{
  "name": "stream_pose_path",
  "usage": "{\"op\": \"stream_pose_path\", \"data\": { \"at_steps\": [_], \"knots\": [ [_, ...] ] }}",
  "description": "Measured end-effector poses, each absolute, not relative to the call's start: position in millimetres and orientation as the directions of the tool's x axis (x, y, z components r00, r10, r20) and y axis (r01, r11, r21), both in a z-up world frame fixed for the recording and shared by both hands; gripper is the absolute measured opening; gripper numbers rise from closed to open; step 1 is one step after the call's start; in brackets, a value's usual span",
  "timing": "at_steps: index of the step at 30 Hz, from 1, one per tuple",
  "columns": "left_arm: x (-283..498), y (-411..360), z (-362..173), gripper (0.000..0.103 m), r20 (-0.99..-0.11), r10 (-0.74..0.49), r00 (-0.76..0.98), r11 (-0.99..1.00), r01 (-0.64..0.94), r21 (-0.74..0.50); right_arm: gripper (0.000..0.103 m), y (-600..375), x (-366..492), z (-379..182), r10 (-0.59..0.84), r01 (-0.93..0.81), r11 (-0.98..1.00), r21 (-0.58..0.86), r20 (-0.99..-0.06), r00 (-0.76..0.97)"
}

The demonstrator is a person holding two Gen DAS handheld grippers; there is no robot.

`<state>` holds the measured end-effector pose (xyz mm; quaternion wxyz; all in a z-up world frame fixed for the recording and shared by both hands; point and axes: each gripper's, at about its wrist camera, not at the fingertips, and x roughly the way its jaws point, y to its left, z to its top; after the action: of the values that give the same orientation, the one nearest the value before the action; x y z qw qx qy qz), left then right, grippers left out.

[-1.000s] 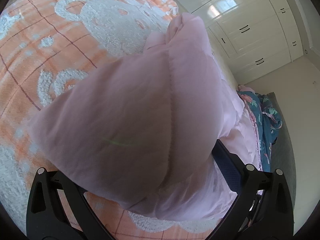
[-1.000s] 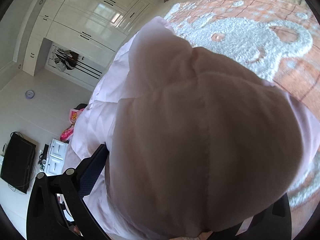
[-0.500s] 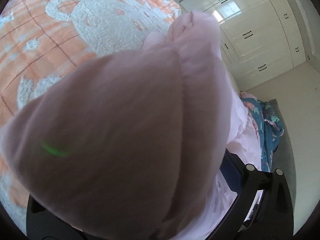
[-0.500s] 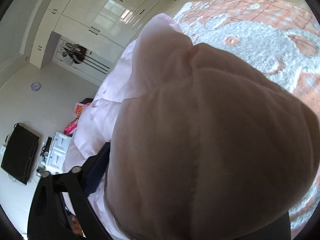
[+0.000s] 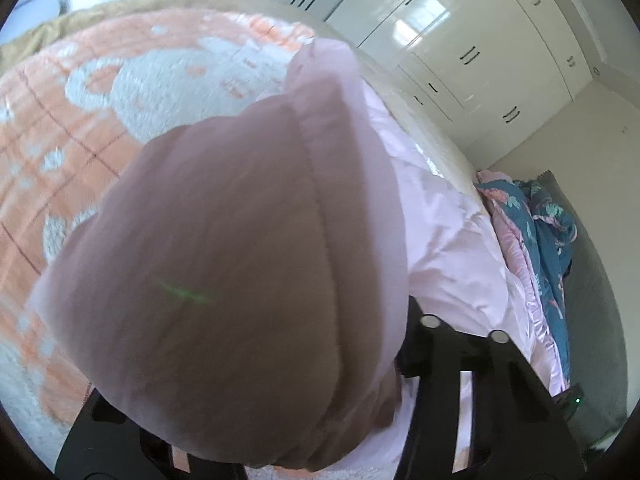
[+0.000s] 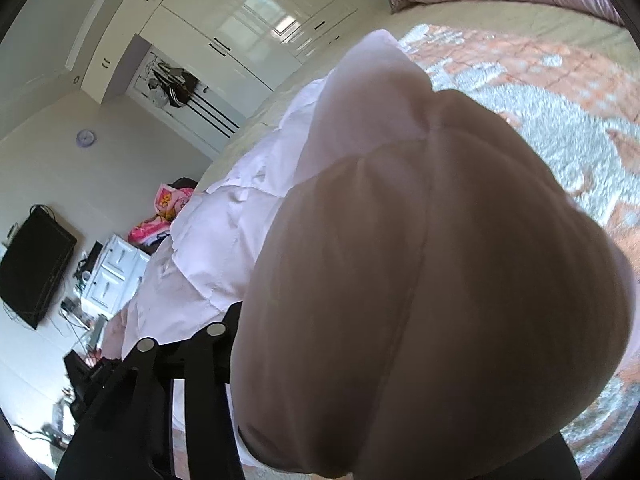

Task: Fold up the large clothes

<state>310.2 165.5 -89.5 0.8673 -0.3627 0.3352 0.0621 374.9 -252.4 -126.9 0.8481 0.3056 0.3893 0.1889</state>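
Raised off the bed (image 5: 120,92) since a second earlier, the puffy pink quilted jacket (image 5: 240,272) — light, soft, slippery — was bunched between both closing tongs, left tongs (image 5: 280,432) and right tongs (image 6: 360,420), best pinched at its stitched hem.

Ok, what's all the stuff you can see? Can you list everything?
puffy jacket: one, pale pink, bunched between both sets of jaws over the bed
blanket: one, orange and white, spread on the bed
wardrobe: one, cream, by the wall
quilt: one, blue and pink, beside the bed
screen: one, black, on the wall
drawers: one set, white, below the screen
clock: one, purple, on the wall
left gripper: black, jaws closing on the jacket
right gripper: black, jaws closing on the jacket
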Motion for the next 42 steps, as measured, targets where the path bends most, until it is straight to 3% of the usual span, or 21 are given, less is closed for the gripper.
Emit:
{"op": "stream_pose_path", "data": {
  "at_steps": [14, 23, 42],
  "knots": [
    [304.0, 154.2, -58.4, 0.03, -0.596, -0.094, 0.798, 0.8, -0.296, -0.522, 0.034, -237.9, 362.2, -95.1, 0.499, -0.156, 0.82, 0.551, -0.554, 0.667],
    [287.2, 143.7, -35.1, 0.029, -0.568, -0.084, 0.819, 0.826, -0.261, -0.499, 0.033, -221.7, 337.9, -62.6, 0.472, -0.243, 0.862, 0.446, -0.527, 0.707],
    [242.4, 140.9, -21.0, 0.029, -0.554, -0.101, 0.826, 0.838, -0.23, -0.496, 0.032, -217.0, 293.1, -40.7, 0.481, -0.307, 0.868, 0.39, -0.506, 0.716]
  ]
}}
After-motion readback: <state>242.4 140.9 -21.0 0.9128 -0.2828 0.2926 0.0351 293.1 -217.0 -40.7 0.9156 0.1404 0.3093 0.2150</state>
